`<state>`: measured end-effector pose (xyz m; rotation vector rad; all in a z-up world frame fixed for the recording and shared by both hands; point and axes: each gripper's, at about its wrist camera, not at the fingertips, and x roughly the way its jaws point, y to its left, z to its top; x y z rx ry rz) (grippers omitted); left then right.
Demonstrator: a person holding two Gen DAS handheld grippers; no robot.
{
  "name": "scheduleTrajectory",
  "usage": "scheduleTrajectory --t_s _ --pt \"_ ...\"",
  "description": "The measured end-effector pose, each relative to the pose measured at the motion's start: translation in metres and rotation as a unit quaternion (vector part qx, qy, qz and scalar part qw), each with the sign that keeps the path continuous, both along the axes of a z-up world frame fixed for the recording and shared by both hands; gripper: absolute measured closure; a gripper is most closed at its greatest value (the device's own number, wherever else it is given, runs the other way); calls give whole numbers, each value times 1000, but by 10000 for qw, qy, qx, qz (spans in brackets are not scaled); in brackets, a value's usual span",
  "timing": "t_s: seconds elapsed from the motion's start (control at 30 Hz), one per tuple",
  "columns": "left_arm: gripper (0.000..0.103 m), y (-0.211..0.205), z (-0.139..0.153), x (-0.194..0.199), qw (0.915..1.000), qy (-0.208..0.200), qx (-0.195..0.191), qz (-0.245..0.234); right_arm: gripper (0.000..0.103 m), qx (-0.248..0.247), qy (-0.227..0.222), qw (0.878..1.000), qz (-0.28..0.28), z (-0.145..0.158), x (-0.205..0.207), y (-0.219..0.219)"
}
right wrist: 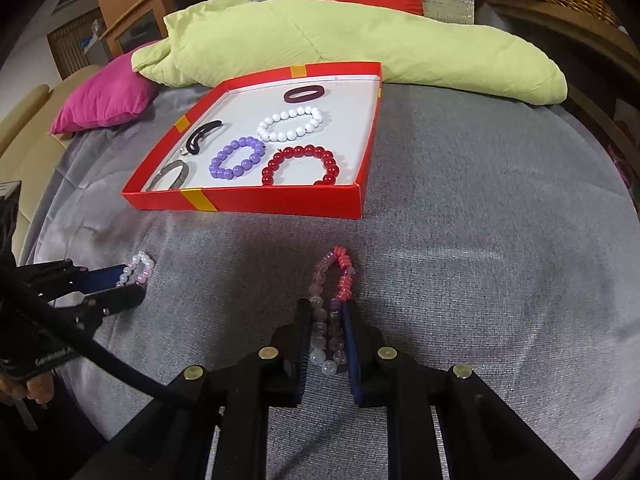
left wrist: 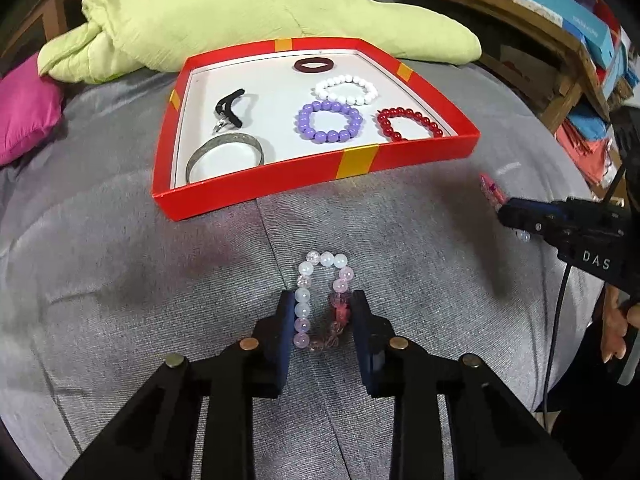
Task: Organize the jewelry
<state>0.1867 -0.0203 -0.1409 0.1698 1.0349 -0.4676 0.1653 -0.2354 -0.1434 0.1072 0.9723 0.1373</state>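
A pale pink-and-white bead bracelet [left wrist: 322,300] is pinched between the pads of the left gripper [left wrist: 322,312], its loop squeezed narrow on the grey bedcover [left wrist: 160,280]. In the right wrist view, a pink and clear bead bracelet [right wrist: 332,308] is clamped in the right gripper [right wrist: 329,320], flattened into a long loop pointing toward 12 o'clock. The red box [left wrist: 280,176] is seen at 12 o'clock from both grippers, well apart from them. Inside it are laid a purple bracelet [left wrist: 329,122], a white bracelet [left wrist: 346,89], a red bracelet [left wrist: 408,124], a dark ring-shaped band [left wrist: 314,65], a black hair tie [left wrist: 230,110] and a silver bangle [left wrist: 224,156]. Beyond the box, at 12 o'clock, a green quilt [left wrist: 240,20] is bunched; a pink cushion [left wrist: 24,108] is seen at 10 o'clock.
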Motion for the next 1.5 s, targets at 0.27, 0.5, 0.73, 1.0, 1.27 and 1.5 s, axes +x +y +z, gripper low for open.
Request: scheduleTrajectory --t_s 0.27,0.5,0.73,1.0,1.27,1.5 --pt "74 -1 -1 2 10000 18 22 28 61 198 85 9997 -90 3 0 -11" --pt "74 -5 -2 1 9999 -53 142 13 38 188 -35 9997 -158 6 -1 -10" --pt "74 -6 -2 -2 9997 -105 233 -22 68 9 -40 9994 -335 1 4 -8" --pt "74 -6 0 -6 9993 -212 302 -70 85 -64 -71 9995 -317 1 4 -7" --pt "75 -6 0 -7 9989 -291 367 -93 87 8 -111 9996 -249 3 3 -6" --pt "82 -5 6 -9 9988 -382 295 -104 89 122 -264 9995 -149 11 0 -5"
